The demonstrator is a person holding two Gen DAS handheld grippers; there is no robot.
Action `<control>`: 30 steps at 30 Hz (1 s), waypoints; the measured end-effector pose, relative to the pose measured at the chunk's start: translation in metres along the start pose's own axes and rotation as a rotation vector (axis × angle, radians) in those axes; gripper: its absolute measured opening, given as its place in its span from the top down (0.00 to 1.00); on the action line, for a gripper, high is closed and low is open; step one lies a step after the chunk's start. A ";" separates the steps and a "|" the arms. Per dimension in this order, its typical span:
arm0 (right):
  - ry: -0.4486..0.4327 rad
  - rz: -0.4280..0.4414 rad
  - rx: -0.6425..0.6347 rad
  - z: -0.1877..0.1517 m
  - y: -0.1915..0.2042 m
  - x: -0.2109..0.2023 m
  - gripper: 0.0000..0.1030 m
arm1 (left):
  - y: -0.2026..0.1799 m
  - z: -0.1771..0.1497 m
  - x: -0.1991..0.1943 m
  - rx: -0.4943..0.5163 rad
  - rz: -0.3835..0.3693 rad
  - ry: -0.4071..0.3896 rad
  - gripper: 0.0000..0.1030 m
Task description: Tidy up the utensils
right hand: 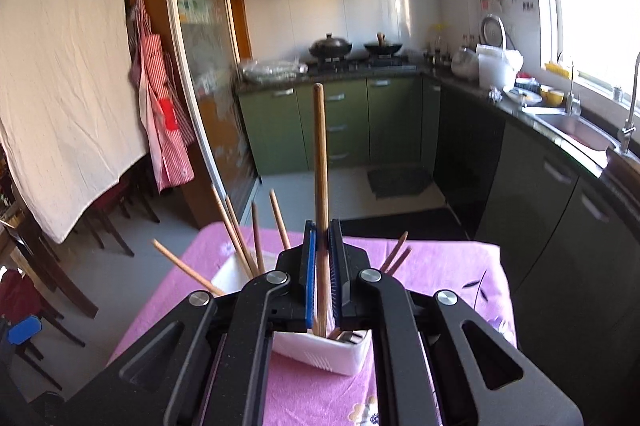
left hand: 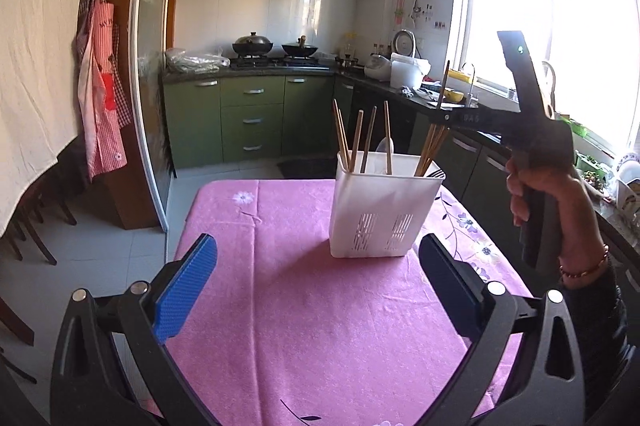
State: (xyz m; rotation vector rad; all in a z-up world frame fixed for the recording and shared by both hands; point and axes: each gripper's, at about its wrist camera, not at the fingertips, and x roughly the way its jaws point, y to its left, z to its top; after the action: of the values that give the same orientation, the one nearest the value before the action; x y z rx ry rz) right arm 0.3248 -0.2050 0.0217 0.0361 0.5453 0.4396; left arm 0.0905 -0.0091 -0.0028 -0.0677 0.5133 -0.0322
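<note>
A white utensil holder [left hand: 384,214] stands on the pink tablecloth [left hand: 296,306] and holds several wooden chopsticks [left hand: 343,142] and a pale spoon. My left gripper [left hand: 318,290] is open and empty, low over the cloth in front of the holder. My right gripper [right hand: 322,254] is shut on one wooden chopstick [right hand: 320,154], held upright over the right end of the holder [right hand: 324,350]. The chopstick's lower end reaches into the holder. In the left wrist view the right gripper [left hand: 442,116] hovers above the holder's right side.
The table's far edge [left hand: 264,182] meets a grey tiled floor. Green kitchen cabinets [left hand: 252,118], a stove with woks [left hand: 253,46] and a sink counter [right hand: 576,130] lie beyond. Dark chairs [right hand: 52,266] and a white cloth stand to the left.
</note>
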 end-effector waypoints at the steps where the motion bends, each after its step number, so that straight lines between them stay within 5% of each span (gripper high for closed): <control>1: 0.005 -0.001 0.000 -0.004 -0.002 0.004 0.93 | 0.000 0.000 0.001 0.000 -0.001 0.005 0.07; 10: -0.057 0.022 0.001 -0.029 0.003 -0.035 0.86 | -0.005 -0.003 0.002 0.017 0.000 0.019 0.07; 17: -0.101 -0.006 -0.001 -0.107 0.003 -0.107 0.68 | -0.010 -0.016 -0.001 0.029 -0.017 0.037 0.07; 27: -0.127 -0.013 0.026 -0.195 0.008 -0.174 0.09 | -0.015 -0.033 -0.026 0.039 -0.011 0.027 0.07; 30: -0.158 -0.024 0.004 -0.202 0.016 -0.197 0.05 | -0.016 -0.038 -0.038 0.044 0.001 0.016 0.07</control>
State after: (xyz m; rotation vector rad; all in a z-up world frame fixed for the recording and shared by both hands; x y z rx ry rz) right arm 0.0652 -0.2881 -0.0517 0.0672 0.3912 0.4088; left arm 0.0380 -0.0251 -0.0162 -0.0239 0.5288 -0.0430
